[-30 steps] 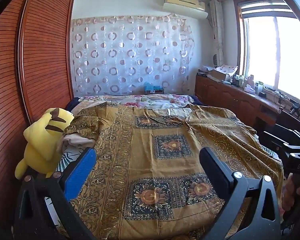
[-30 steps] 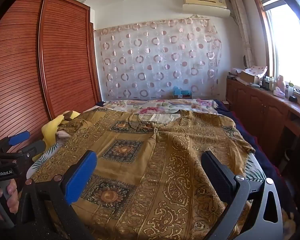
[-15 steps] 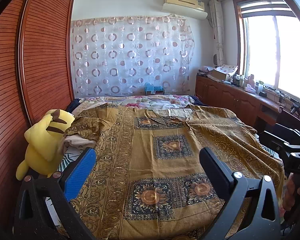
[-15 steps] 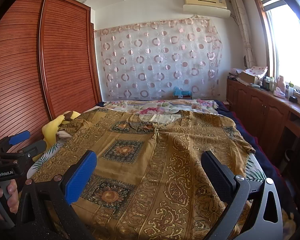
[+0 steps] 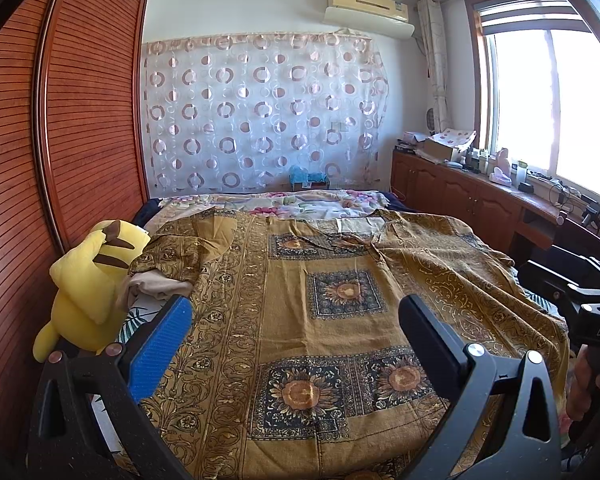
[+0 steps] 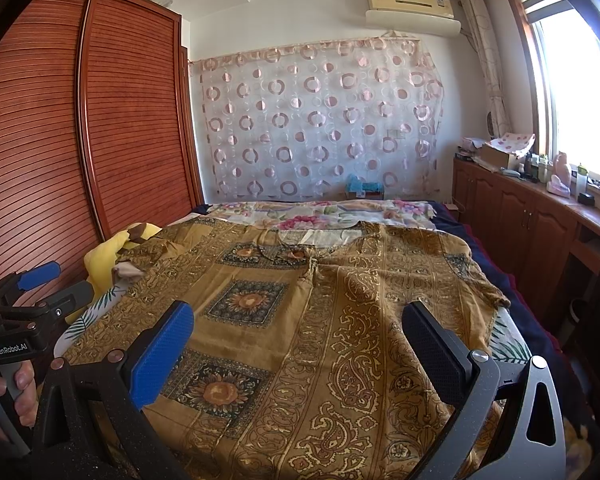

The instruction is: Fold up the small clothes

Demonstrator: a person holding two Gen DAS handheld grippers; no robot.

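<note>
We hold both tools above the near end of the bed [image 6: 536, 336], and neither touches anything. Our left gripper [image 5: 296, 320] has its fingers spread wide apart with nothing between them, and our right gripper [image 6: 300, 326] is spread just as wide and empty too. The garment [image 5: 340, 300], a mustard-brown shirt printed with sunflower squares and paisley bands, lies flat and unfolded across the bed, collar toward the far end and hem close below the fingers. One sleeve [image 5: 172, 256] is bunched at the left edge, just beside a yellow plush toy [image 5: 88, 292] that leans against the slatted wooden wardrobe [image 5: 88, 120]. The other sleeve [image 6: 472, 272] drapes toward the right edge of the bed. In the right wrist view we see our left hand [image 6: 4, 396] wrapped around its handle at the lower left
</note>
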